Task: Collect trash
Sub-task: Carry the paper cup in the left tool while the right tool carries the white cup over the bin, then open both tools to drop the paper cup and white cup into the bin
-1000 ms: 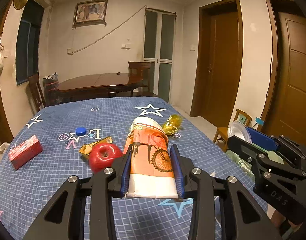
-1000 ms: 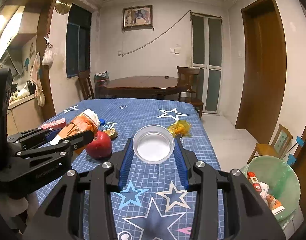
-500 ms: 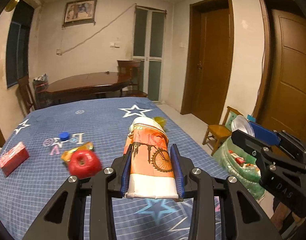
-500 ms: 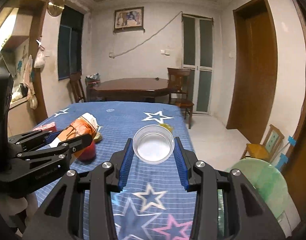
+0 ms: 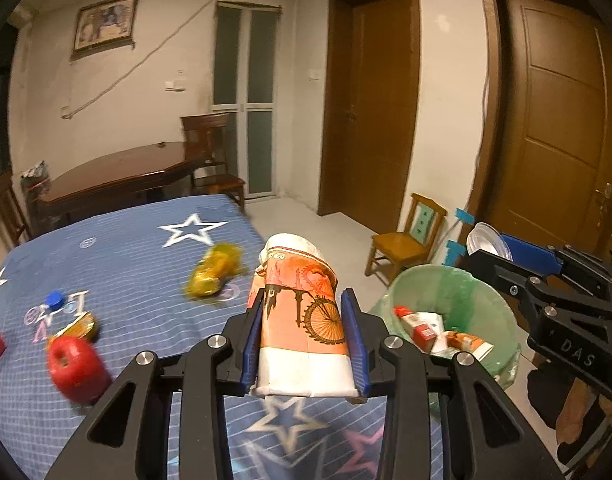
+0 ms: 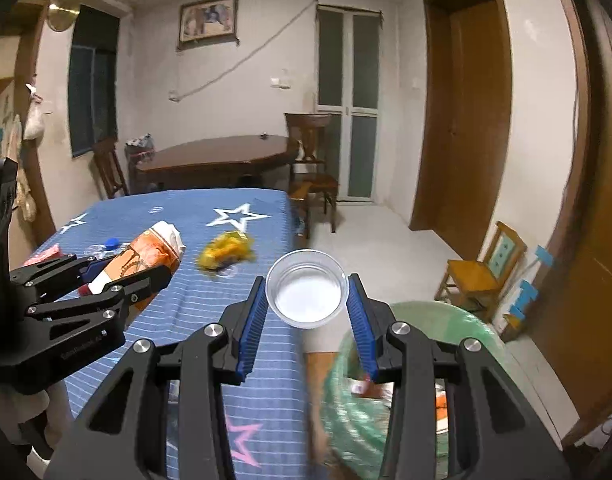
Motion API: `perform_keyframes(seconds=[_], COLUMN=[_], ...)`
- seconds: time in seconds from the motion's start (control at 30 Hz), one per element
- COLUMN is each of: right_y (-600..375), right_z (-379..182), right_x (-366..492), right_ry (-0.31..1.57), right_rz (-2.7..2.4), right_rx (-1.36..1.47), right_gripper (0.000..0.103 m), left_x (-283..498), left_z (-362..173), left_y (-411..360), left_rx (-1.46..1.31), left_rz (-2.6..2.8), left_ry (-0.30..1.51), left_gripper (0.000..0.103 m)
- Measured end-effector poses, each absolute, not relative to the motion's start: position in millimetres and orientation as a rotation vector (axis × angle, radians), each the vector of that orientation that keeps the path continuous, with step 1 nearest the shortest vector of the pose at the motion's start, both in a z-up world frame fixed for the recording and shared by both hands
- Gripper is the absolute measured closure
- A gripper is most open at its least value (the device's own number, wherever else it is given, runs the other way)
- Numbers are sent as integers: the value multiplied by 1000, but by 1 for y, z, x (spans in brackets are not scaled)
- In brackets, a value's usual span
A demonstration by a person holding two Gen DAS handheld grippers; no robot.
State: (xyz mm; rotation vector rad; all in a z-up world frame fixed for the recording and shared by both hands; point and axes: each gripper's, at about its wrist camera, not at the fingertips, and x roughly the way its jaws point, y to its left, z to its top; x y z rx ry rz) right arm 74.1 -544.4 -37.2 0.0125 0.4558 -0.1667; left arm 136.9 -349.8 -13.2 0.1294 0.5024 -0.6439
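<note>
left gripper (image 5: 303,340) clamping paper cup (image 5: 301,316), green bin (image 5: 458,300)

You see both fisheye views in dim, warm indoor light with dark rounded corners and bowed door frames (image 5: 410,96), while motion blur smears the red apple (image 5: 75,364), yellow wrapper (image 6: 225,255) and green-lined bin (image 6: 406,392).
</note>
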Motion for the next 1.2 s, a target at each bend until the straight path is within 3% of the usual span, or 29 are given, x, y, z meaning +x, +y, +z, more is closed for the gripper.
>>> perform_keyframes(seconds=[0.7, 1.2], right_y=[-681, -731], right_z=[-80, -116], right_x=[90, 90], right_ry=[697, 777], right_rz=[-237, -260], right_rx=[211, 297], right_gripper=[65, 64], left_x=[167, 182], left_z=[-56, -114], left_y=[-534, -594], left_rx=[231, 287], left_rz=[-904, -971], left_ry=[692, 777], left_gripper=[65, 65])
